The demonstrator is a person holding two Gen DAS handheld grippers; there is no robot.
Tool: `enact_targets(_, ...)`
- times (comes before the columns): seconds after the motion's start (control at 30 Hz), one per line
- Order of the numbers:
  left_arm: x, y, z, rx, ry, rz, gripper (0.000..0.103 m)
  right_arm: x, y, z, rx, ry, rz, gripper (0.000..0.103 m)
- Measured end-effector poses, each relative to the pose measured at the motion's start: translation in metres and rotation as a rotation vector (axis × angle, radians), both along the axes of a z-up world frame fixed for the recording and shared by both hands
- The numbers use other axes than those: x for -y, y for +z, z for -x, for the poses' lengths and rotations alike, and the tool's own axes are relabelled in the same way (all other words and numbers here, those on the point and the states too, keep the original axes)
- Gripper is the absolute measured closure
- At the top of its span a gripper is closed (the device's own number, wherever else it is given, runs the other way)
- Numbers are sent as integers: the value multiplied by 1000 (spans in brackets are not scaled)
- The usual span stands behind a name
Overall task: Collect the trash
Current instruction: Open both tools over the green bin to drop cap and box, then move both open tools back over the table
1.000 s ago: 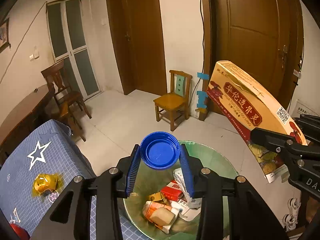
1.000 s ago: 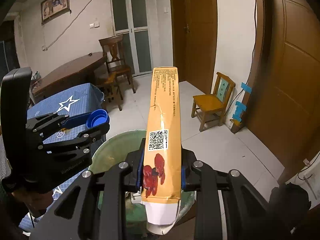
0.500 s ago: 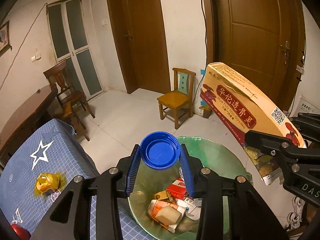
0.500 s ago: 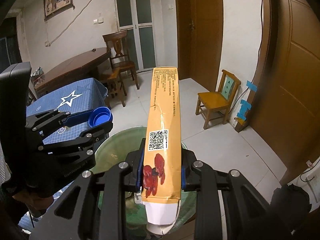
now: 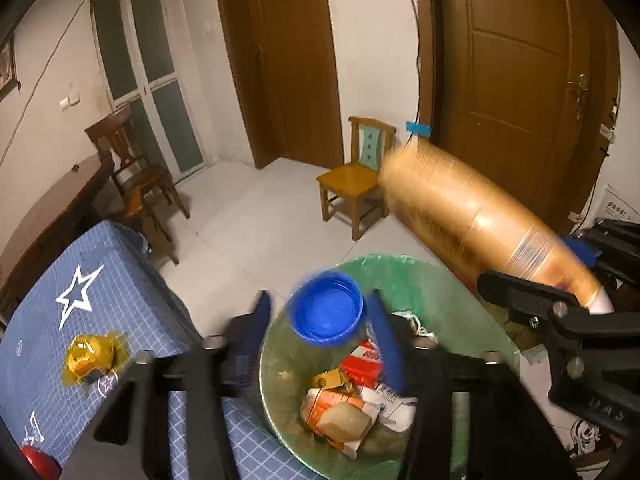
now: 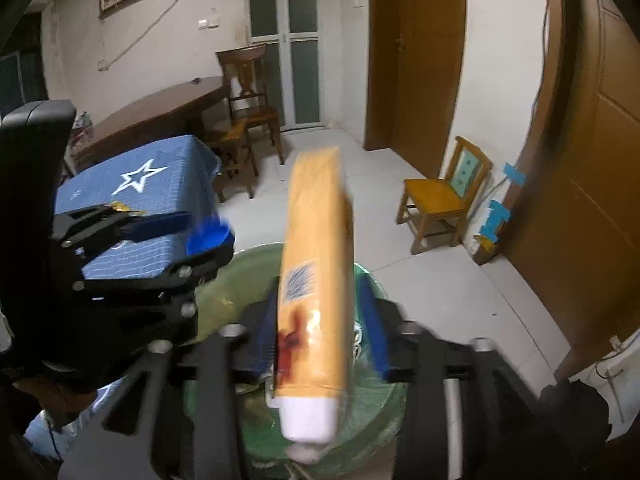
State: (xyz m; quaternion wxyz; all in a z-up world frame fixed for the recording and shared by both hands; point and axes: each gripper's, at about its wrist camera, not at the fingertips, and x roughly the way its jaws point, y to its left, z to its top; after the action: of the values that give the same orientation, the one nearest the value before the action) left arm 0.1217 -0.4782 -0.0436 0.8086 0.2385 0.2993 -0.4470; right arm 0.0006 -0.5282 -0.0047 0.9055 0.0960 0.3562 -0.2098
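My left gripper (image 5: 320, 328) hangs over a bin with a green liner (image 5: 440, 276), its jaws opening. A blue bottle cap (image 5: 326, 312) is blurred between the fingers, with a gap on either side. My right gripper (image 6: 320, 332) is over the same bin (image 6: 248, 256), and its jaws are opening as well. A long orange carton (image 6: 316, 280) lies between its blue pads (image 6: 374, 328) without touching them. The carton is smeared by motion, white end down. In the left wrist view the carton (image 5: 472, 220) slants over the bin's right rim. Boxes and wrappers (image 5: 344, 412) lie in the bin.
A table with a blue star-print cloth (image 5: 80, 292) stands left of the bin, with a gold wrapper (image 5: 90, 356) and a red object (image 5: 40, 464) on it. A small yellow chair (image 5: 352, 184) stands by the brown doors. A dark wooden table (image 6: 160, 108) and chair are at the back.
Both pairs of jaws have widened. The blue cap and the orange carton, held sharp and still before, are now blurred and loose between the fingers. The carton has tipped and slid downward.
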Motion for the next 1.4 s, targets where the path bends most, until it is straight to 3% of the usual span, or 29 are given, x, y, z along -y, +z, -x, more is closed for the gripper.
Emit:
enact_targets(0.63,-7,4,3,-3,-40,32,47,5,-4,12,10,-33,2,59)
enact_targets(0.93,-30,10,1,-73,-158,135,47,5,-2,28,49,-81,1,59)
enact_targets(1.03,-48,21,1,-62,-175,183,46,2,-3,32,69,-80,-7,59)
enact_targets(1.13,-70,35,-4,-61,-128,212,46,-7,-1,34,100,-64,-1,59)
enact_targets(1.27,-109,58,-4,28,-31,234,46,-26,5,36,174,-40,28,59)
enact_targets(1.4,-153,79,-6,44,52,265,46,-54,15,36,250,-14,97,59)
